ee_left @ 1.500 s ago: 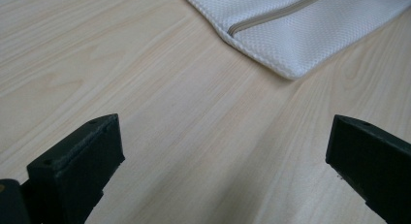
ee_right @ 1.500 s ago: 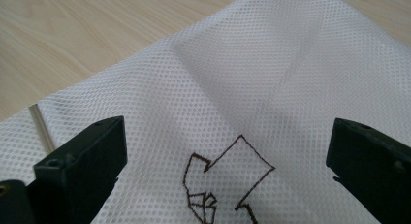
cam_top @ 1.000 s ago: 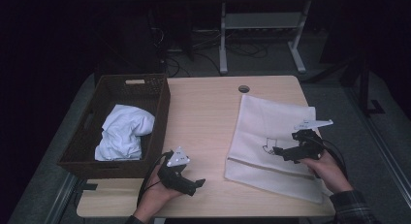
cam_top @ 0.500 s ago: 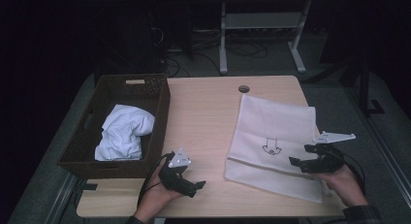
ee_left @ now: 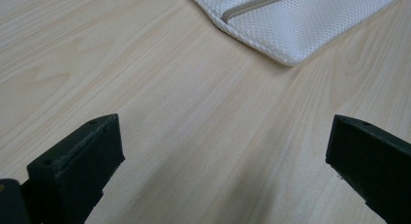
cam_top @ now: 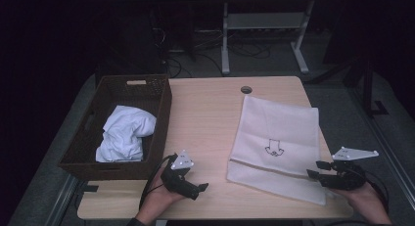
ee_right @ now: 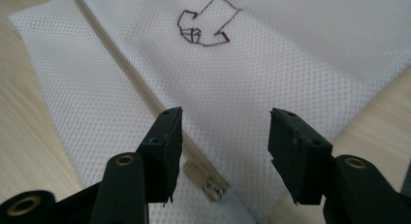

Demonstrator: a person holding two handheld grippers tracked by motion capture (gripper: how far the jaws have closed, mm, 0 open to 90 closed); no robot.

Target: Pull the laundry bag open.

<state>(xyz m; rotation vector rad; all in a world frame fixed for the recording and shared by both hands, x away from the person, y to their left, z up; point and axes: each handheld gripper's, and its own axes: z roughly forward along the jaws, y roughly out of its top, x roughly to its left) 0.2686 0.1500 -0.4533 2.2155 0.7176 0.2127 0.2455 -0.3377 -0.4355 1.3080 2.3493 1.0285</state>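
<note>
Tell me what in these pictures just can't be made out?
- The brown basket: in the high view its near wall hides the floor beside the crumpled white cloth.
- The mesh bag: nothing shows whether anything is inside.
- The zipper pull, right gripper view: half behind the right tool, too small to read.
- The left tool: both jaws cut by the frame's edge.

So the right gripper (ee_right: 220, 153) is hanging low over a white mesh bag (ee_right: 271, 73) lying on the light wood worktop (ee_right: 29, 151). Its jaws have just been closing but there's a gap between them, with the bag's zipper pull (ee_right: 209, 187) right in it near the left jaw, untouched. The zipper (ee_right: 131, 83) runs away up-left, and there's a small black arrow drawing (ee_right: 206, 26) farther up the mesh.
</note>
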